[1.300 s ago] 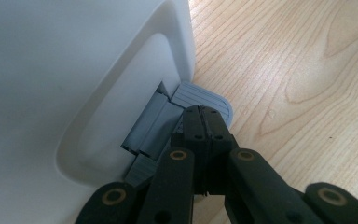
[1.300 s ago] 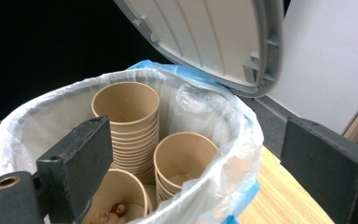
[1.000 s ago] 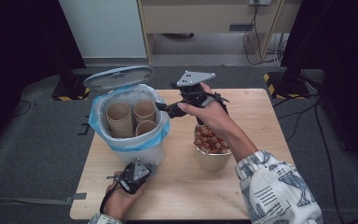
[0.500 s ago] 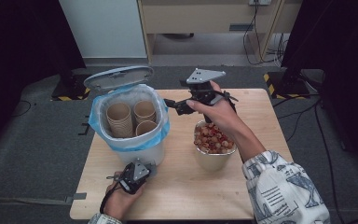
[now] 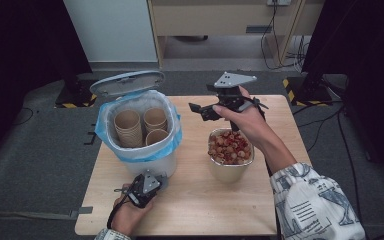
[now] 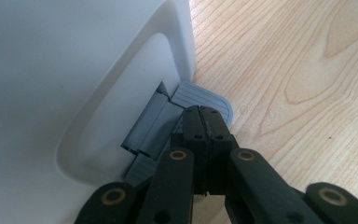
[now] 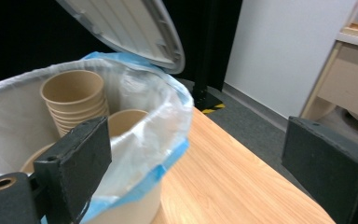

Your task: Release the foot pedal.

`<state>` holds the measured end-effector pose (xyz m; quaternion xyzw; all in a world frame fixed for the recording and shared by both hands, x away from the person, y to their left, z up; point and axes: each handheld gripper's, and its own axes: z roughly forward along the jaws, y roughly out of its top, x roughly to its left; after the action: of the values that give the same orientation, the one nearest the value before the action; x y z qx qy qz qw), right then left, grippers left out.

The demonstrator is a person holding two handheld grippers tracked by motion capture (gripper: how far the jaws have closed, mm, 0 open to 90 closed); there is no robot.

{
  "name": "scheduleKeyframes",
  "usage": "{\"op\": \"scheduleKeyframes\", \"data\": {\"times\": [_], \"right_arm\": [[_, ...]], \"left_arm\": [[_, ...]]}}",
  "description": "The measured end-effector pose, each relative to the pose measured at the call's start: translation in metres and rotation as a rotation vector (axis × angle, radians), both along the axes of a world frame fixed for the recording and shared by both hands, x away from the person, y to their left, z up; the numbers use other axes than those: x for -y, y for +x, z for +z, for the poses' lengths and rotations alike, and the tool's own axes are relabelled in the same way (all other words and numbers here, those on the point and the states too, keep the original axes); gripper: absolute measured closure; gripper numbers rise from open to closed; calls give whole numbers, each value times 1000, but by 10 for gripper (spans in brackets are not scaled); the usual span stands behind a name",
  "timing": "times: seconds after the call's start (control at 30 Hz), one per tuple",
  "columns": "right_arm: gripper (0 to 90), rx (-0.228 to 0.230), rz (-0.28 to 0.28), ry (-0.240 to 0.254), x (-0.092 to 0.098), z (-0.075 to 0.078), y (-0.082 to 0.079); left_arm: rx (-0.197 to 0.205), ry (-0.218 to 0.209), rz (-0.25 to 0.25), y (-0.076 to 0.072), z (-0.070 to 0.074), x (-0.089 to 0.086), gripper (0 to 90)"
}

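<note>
- Since the earlier frames the right tongs (image 5: 200,111) have drawn back from over the bin's rim toward the upper middle of the high view, above the bowl; the left tongs (image 5: 141,189) have stayed at the foot of the bin, lower left of centre.
- Left tongs: closed, jaws pressed together with nothing between them, their tips resting on the grey pedal (image 6: 200,95) at the base of the bin. This looks like pressing the pedal down to hold the lid up.
- Bin (image 5: 140,160): stands at the left part of the counter (image 5: 280,210), lined with a blue bag (image 5: 172,145); its lid (image 5: 127,82) is tipped up and back, so the opening step appears done.
- Paper cups (image 5: 128,127): three stacks sit inside the bin, upright and touching one another, so the throwing away seems well along or finished.
- Bowl (image 5: 230,170): a metal bowl holding reddish-brown bits, just right of the bin, untouched under the right hand (image 5: 245,120).
- Right tongs: wide open and holding nothing; in the right gripper view the two pads frame the bin's rim and the counter beyond.
- Left to do, as I judge it: perhaps deal with the bowl, then let the pedal go so the lid drops.
</note>
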<state>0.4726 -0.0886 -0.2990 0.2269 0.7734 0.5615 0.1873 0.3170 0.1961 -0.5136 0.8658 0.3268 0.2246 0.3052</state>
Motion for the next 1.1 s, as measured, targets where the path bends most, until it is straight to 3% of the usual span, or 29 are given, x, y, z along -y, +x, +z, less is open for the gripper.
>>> {"op": "scheduleKeyframes", "data": {"times": [0.27,0.4,0.53,0.87,1.1], "right_arm": [[85,-13,-58,-7,31,-9,3],[85,-17,-88,-14,47,-14,4],[85,-22,-122,-21,63,-19,5],[84,-31,-164,-31,84,-26,6],[83,-34,-180,-28,91,-27,7]], "left_arm": [[11,-19,12,-7,5,-2,808],[6,-72,14,-19,12,-7,724],[-30,-115,39,-24,14,-17,662],[-49,-186,101,-26,17,-30,487],[-60,-208,164,-26,18,-43,374]]}}
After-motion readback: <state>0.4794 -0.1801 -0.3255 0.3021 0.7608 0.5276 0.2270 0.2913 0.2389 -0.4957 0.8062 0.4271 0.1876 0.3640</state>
